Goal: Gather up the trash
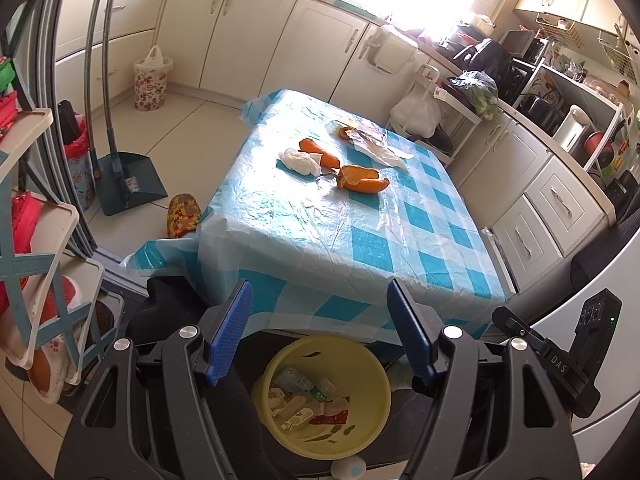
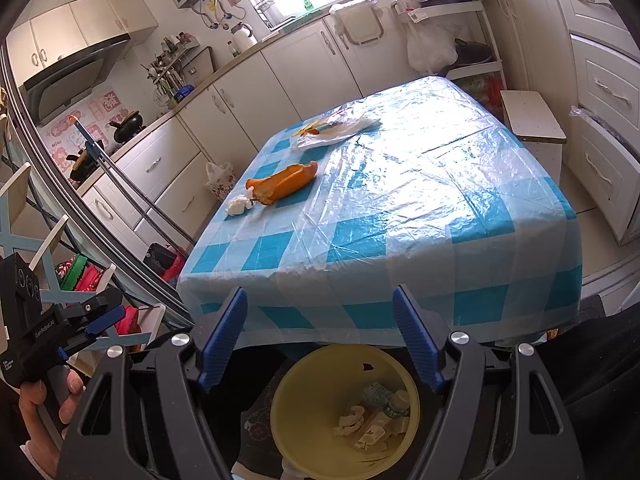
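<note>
Claws both released, nothing held; trash sits mid-worktop, bin below the near edge.
Send left claw (image 1: 320,328) to the orange peel (image 1: 360,178) first, pinch its thick end, then drop into the yellow bin (image 1: 280,364); tissue (image 1: 300,162) next with right claw (image 2: 320,336).

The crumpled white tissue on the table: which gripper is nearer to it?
Left, slightly. The tissue lies on the table's left half, ahead of the left gripper; from the right gripper it sits further off, ahead-left. Both hang back over the yellow bin.
</note>
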The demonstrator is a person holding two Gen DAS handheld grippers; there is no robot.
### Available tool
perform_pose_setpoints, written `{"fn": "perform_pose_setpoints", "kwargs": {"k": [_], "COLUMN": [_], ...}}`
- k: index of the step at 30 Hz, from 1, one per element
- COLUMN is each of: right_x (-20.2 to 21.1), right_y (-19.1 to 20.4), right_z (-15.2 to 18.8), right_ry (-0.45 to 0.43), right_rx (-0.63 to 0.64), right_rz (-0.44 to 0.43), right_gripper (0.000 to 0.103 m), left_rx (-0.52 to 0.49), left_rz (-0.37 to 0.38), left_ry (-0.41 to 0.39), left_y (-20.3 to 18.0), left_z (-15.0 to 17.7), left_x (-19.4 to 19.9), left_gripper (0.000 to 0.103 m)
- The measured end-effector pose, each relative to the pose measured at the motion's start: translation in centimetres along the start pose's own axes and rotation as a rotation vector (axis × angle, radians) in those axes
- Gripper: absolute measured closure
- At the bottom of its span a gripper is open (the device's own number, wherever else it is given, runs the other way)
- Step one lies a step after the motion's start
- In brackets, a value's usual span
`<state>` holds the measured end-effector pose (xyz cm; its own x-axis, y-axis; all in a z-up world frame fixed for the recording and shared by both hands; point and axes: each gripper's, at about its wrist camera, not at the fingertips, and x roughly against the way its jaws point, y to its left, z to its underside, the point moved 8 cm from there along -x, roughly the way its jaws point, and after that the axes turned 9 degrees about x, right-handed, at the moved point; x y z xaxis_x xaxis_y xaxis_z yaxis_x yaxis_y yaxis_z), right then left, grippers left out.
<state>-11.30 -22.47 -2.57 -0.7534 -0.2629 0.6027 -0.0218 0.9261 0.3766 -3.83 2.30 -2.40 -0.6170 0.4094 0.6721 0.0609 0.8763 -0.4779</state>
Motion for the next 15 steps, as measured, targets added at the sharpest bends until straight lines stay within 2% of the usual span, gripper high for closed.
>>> {"fn": "perform_pose_setpoints", "kwargs": {"k": [15], "right_x": [0.06], "right_y": [0.07], "right_z": [-0.19], "right_ry": [-0.005], "right_rx": [0.003], "right_rz": [0.0], "right_gripper": [0.031], "left_rx": [0.004], "left_rz": [0.0], "left_ry": [-0.004], "left_y": [0.1], "left_z": [-0.1], "left_x": [0.07], "left_gripper": [0.036]}}
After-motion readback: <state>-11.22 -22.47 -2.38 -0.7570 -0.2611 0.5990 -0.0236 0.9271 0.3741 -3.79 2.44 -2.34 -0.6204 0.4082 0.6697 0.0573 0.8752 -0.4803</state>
